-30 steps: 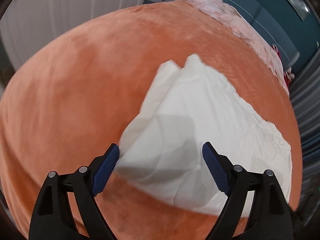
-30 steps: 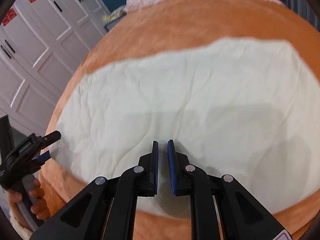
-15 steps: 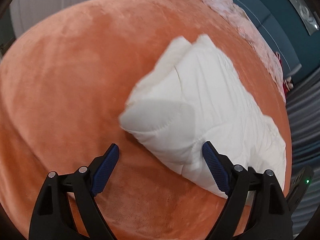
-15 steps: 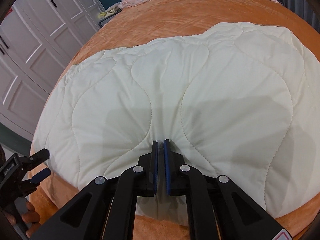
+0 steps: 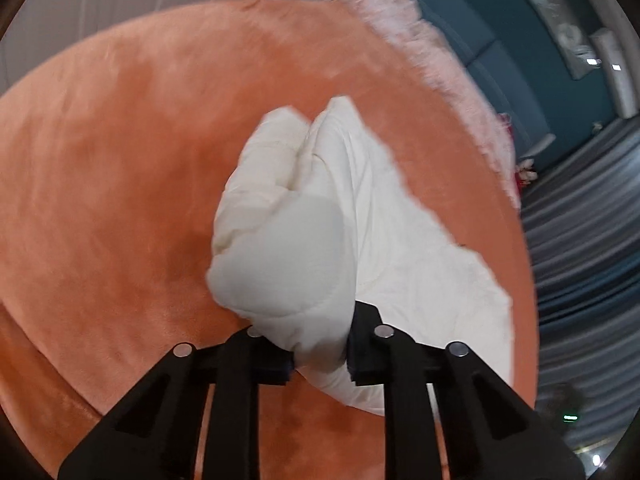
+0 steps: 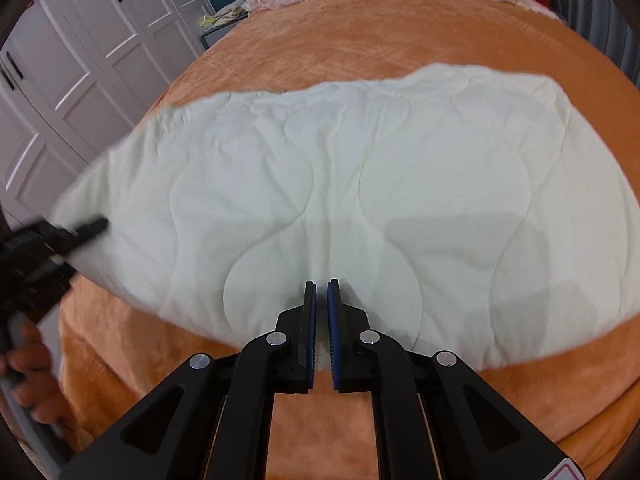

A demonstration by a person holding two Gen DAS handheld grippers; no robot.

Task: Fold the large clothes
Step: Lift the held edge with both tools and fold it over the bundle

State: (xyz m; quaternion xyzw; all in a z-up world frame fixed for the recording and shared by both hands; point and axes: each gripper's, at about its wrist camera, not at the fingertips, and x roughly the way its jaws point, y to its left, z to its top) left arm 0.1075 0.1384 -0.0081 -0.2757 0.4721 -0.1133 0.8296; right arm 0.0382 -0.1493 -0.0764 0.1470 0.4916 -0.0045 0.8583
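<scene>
Both grippers' jaws pinch the white quilt (image 6: 360,200) on the orange bedspread (image 6: 360,32).

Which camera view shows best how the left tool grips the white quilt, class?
The left wrist view. There the left tool is shut on a bunched end of the white quilt, seen close up. The right wrist view shows that tool only small and blurred at the quilt's left edge, beside the right tool.
</scene>
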